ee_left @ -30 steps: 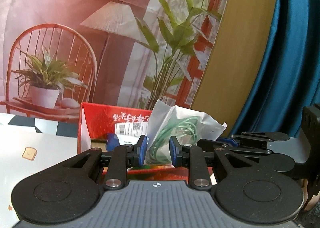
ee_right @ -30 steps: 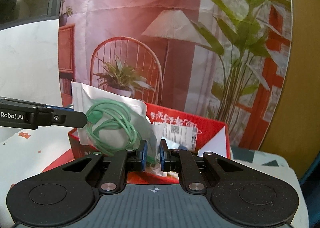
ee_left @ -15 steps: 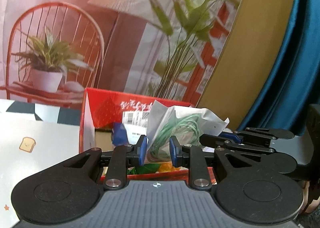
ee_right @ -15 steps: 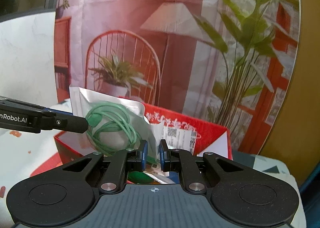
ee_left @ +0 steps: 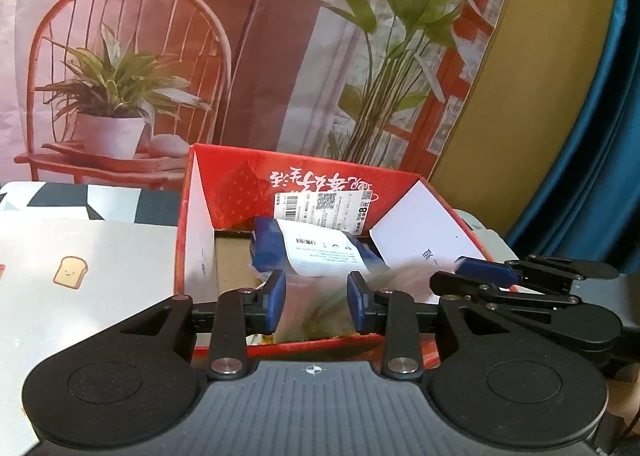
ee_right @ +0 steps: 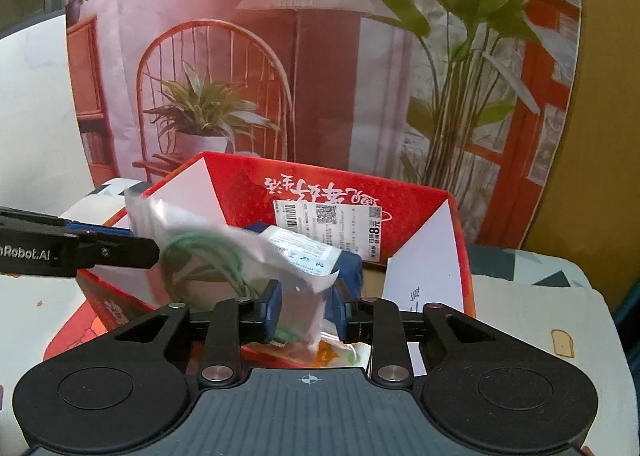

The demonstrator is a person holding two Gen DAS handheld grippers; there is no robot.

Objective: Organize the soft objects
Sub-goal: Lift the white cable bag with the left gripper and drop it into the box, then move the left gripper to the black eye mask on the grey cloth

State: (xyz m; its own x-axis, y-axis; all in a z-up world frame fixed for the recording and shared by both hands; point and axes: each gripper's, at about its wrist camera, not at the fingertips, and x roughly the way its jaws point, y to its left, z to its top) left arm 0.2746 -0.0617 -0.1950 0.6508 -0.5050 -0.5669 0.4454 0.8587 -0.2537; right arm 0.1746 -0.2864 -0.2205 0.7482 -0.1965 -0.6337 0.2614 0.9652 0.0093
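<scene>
A clear plastic bag holding a coiled green cable (ee_right: 200, 260) is motion-blurred and sagging over the open red cardboard box (ee_right: 400, 195). One bag corner hangs loose between the pads of my right gripper (ee_right: 306, 310). Those jaws are opening and do not press on it. In the left wrist view the bag (ee_left: 332, 296) is a blur between the jaws of my left gripper (ee_left: 316, 302), which are also opening and free of it. A blue packet with a white label (ee_left: 320, 252) lies inside the red box (ee_left: 304, 171).
The box stands on a white cloth with toast prints (ee_left: 72, 272). Behind it hangs a printed backdrop of a chair and plants (ee_left: 120, 75). A blue curtain (ee_left: 592, 135) lies to the right. Orange and green packets (ee_right: 328, 354) lie at the box's near side.
Both grippers came down closer over the red box. Both pairs of jaws widened and let go of the bag, which has dropped lower into the box opening and now shows blurred.
</scene>
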